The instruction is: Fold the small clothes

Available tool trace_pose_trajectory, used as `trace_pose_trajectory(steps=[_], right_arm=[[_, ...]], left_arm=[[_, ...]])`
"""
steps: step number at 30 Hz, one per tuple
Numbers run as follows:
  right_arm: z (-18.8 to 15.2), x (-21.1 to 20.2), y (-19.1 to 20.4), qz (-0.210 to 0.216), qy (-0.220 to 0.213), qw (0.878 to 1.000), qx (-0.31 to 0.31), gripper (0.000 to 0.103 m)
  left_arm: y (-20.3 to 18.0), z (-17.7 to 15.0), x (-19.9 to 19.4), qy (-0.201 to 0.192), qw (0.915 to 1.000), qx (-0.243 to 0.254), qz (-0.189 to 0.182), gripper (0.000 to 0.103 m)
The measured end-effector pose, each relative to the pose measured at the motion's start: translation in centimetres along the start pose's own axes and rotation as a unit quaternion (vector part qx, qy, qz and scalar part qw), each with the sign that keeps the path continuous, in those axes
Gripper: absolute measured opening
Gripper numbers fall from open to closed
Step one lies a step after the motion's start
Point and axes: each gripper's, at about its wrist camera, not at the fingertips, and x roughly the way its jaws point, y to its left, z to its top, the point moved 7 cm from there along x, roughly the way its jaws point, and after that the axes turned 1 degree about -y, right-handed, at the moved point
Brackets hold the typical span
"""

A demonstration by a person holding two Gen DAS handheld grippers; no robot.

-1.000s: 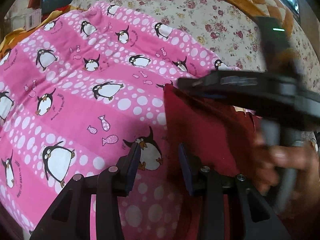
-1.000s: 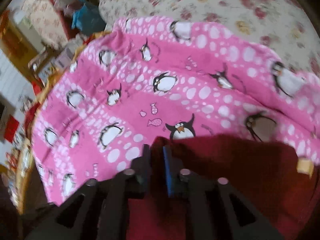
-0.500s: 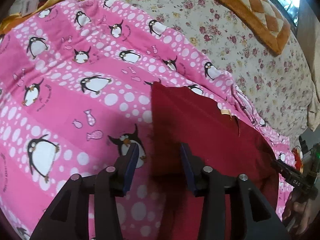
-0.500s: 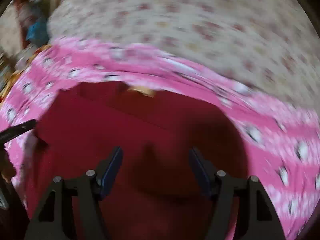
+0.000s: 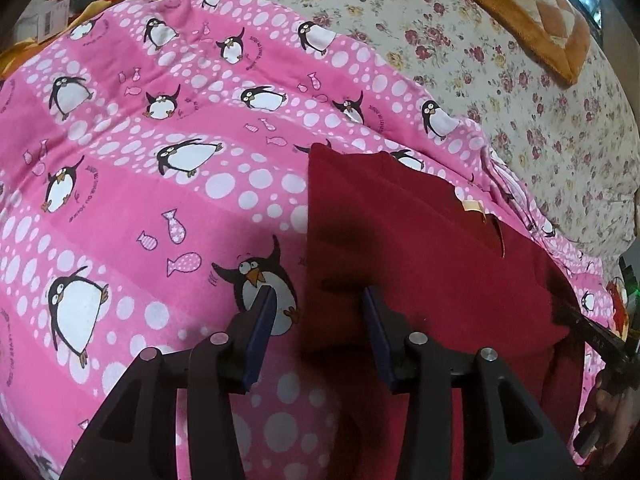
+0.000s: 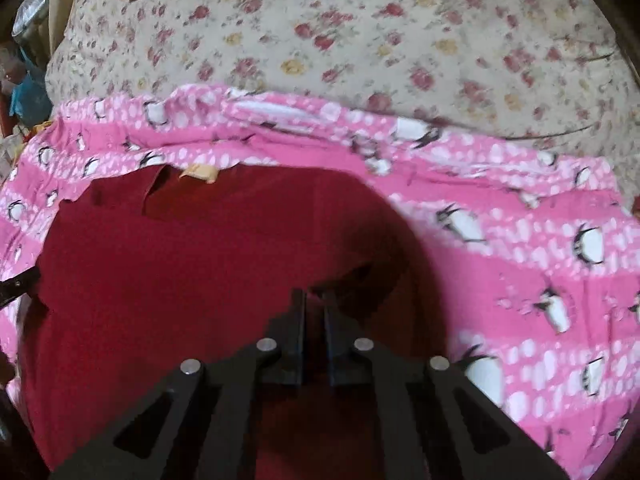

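Observation:
A dark red garment (image 5: 420, 248) lies flat on a pink penguin blanket (image 5: 160, 200), with a small yellow label (image 5: 472, 205) at its far edge. My left gripper (image 5: 318, 300) stands open over the garment's left edge, one finger above the blanket and the other above the red cloth. In the right wrist view my right gripper (image 6: 314, 300) is shut on a raised pinch of the red garment (image 6: 180, 280) near its right side. The right gripper's dark tip (image 5: 592, 332) and a hand show at the left wrist view's right edge.
The pink blanket (image 6: 520, 260) lies on a cream floral bedsheet (image 5: 440, 40). An orange checked cushion (image 5: 520, 4) rests at the far right of the bed. Cluttered items sit past the bed's far left corner (image 6: 24, 96).
My right gripper swung from the garment's left corner across to its right side, opened wide on the way, then shut on the cloth. The left gripper stayed in place, jaws slightly wider.

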Motion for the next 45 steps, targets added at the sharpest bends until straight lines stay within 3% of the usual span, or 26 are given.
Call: trace_pose_trajectory(steps=[5,9,13,15,18,24,27,31,38,41,43,45], right_arm=[[-0.9,0.4,-1.1,0.004,0.015,0.999,0.028,0.011],[-1.6,-2.1,-0.3,0.029,0.013,0.999,0.040,0.046],[-3.0,-4.8,2.2,0.046,-0.002,0.999,0.005,0.053],[-4.0,-4.4,3.0,0.044,0.008,0.999,-0.012,0.064],[-5.2,-3.7,3.1,0.040,0.040,0.998,-0.013,0.064],[-6.5,-9.7,1.4,0.071,-0.006,0.997,0.027,0.064],[-8.8,-12.1,0.4,0.079,-0.002,0.996,0.041,0.065],[-12.2,-13.5,0.1,0.092,0.013,0.994,0.048,0.065],[-17.5,-14.5,2.7,0.159,0.049,0.985,0.053,0.064],[-19.0,-14.3,3.8,0.164,0.061,0.984,0.043,0.064],[-19.8,-13.5,4.4,0.170,0.074,0.982,0.043,0.063],[-20.2,-12.7,4.8,0.175,0.079,0.980,0.043,0.054]], left_arm=[[-0.6,-0.1,-0.2,-0.013,0.9993,0.026,0.023,0.024],[-0.8,-0.2,-0.3,-0.018,0.9987,0.033,0.033,0.024],[-1.0,-0.2,-0.5,-0.021,0.9984,0.037,0.037,0.024],[-1.1,-0.2,-0.5,-0.023,0.9981,0.040,0.041,0.024],[-1.4,-0.2,-0.9,-0.032,0.9978,0.044,0.036,0.024],[-2.9,0.0,-3.1,-0.067,0.9959,0.060,-0.005,0.024],[-4.1,0.0,-3.8,-0.085,0.9926,0.086,-0.014,0.024],[-5.3,-0.9,-3.8,-0.076,0.9908,0.108,-0.030,0.024],[-6.0,-2.0,-3.9,-0.074,0.9885,0.128,-0.030,0.024],[-5.9,-2.0,-3.7,-0.073,0.9887,0.128,-0.027,0.024],[-5.8,-2.0,-3.7,-0.072,0.9890,0.126,-0.028,0.024],[-5.7,-2.0,-3.8,-0.073,0.9891,0.125,-0.028,0.024]])
